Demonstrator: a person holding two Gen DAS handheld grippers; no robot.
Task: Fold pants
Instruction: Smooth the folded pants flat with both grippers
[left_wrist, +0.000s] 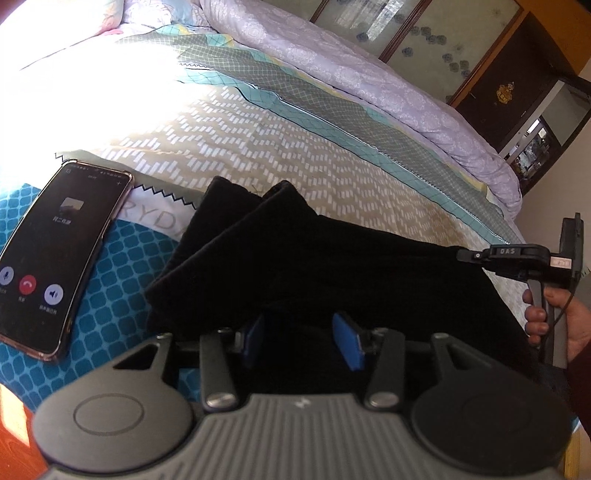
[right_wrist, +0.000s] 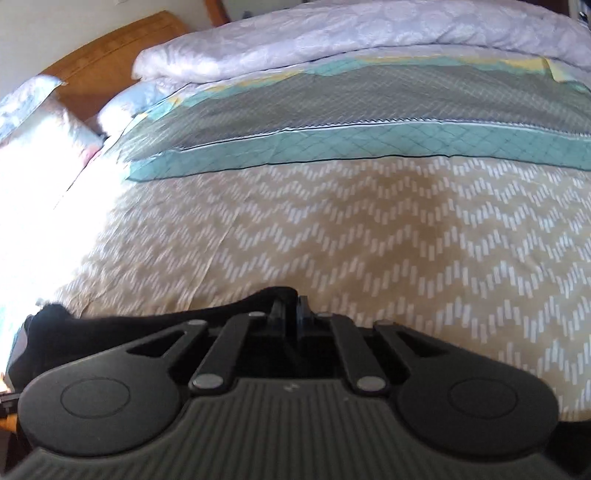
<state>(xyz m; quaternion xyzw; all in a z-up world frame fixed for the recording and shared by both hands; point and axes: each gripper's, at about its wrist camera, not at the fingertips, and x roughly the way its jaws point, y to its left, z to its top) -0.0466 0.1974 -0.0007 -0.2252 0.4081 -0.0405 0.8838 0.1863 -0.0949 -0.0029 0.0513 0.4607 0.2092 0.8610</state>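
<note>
Black pants (left_wrist: 332, 258) lie folded on the patterned bedspread (left_wrist: 295, 155), with two leg ends pointing up-left. My left gripper (left_wrist: 301, 339) hovers over their near part, its blue pads (left_wrist: 349, 341) apart and dark cloth beneath them. My right gripper (left_wrist: 463, 255), held by a hand (left_wrist: 561, 321), reaches the pants' right edge. In the right wrist view its fingers (right_wrist: 291, 302) are pressed together, and a ridge of the black pants (right_wrist: 236, 308) rises around their tips.
A phone (left_wrist: 55, 266) showing a call screen lies on a blue patterned cloth (left_wrist: 122, 266) at the left. A lilac quilt (right_wrist: 332, 37) is bunched along the bed's far side, with pillows (right_wrist: 37, 110) and a wooden headboard (right_wrist: 122, 40). A dark cabinet (left_wrist: 498, 74) stands beyond.
</note>
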